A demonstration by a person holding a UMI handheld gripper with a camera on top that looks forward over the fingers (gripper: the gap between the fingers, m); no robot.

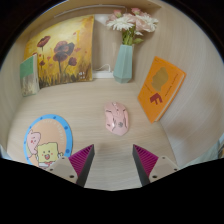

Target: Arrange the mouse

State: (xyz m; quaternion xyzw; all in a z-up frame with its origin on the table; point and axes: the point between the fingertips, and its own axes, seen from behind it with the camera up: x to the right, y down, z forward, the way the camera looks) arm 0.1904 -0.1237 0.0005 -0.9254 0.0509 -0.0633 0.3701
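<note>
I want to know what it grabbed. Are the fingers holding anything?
No, nothing. The fingers are open and empty. The pink mouse lies on the table ahead, untouched.

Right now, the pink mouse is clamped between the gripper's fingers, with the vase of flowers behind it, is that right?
Not quite. The gripper view shows the pink mouse lying on the table ahead of the open gripper, not clamped. The vase of flowers does stand behind it.

I see a pale wood-grain table [100,145] filling most of the frame. Painting [60,52] leans upper left, vase [123,62] with flowers top centre, orange card [160,88] right, even light.
</note>
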